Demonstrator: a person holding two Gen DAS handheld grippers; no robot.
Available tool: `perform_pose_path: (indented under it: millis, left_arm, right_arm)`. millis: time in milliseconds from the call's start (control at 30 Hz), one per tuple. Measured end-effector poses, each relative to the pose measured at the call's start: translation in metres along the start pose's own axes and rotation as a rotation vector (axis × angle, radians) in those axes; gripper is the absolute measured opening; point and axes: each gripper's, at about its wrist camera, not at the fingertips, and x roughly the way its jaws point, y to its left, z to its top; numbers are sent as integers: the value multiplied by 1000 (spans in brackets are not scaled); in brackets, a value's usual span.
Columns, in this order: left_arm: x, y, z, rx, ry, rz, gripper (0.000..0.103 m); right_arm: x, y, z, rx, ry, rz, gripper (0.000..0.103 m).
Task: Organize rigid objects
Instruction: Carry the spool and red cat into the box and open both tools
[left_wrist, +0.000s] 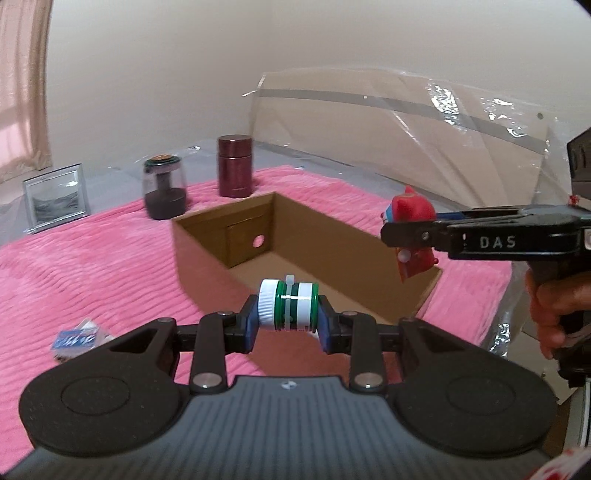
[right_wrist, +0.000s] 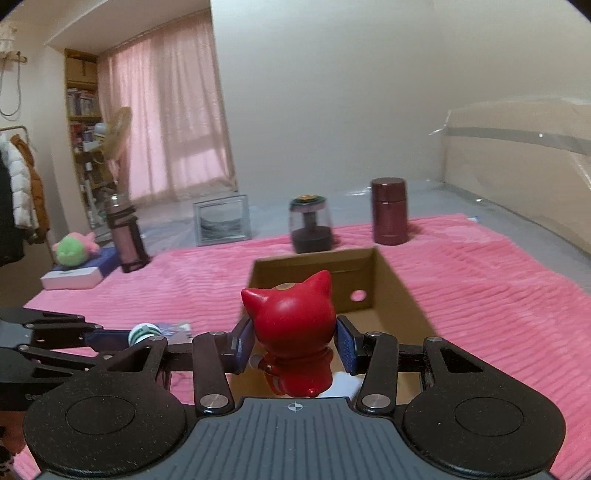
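Note:
My left gripper is shut on a stack of green and white bottle caps tied with a zip tie, held above the near end of an open cardboard box. My right gripper is shut on a red cat-eared figurine, held over the box at its near edge. In the left wrist view the right gripper comes in from the right with the figurine over the box's right wall. The left gripper with the caps shows at lower left in the right wrist view.
A pink ribbed blanket covers the surface. Behind the box stand a maroon cylindrical container, a dark jar with a clear dome and a silver picture frame. A small blue-and-white packet lies at left. A plastic-wrapped board leans at the back right.

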Motion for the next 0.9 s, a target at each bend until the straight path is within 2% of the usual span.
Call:
perform_pose_path:
  millis: [367, 667, 900]
  left_arm:
    - [70, -20, 28, 80, 71, -43, 27]
    - [135, -12, 33, 168, 172, -36, 27]
    - [166, -1, 32, 195, 235, -27, 27]
  right_arm:
    - [39, -51, 10, -40, 97, -38, 43]
    - [93, -68, 18, -73, 199, 8, 43]
    - [137, -75, 21, -60, 276, 31, 43]
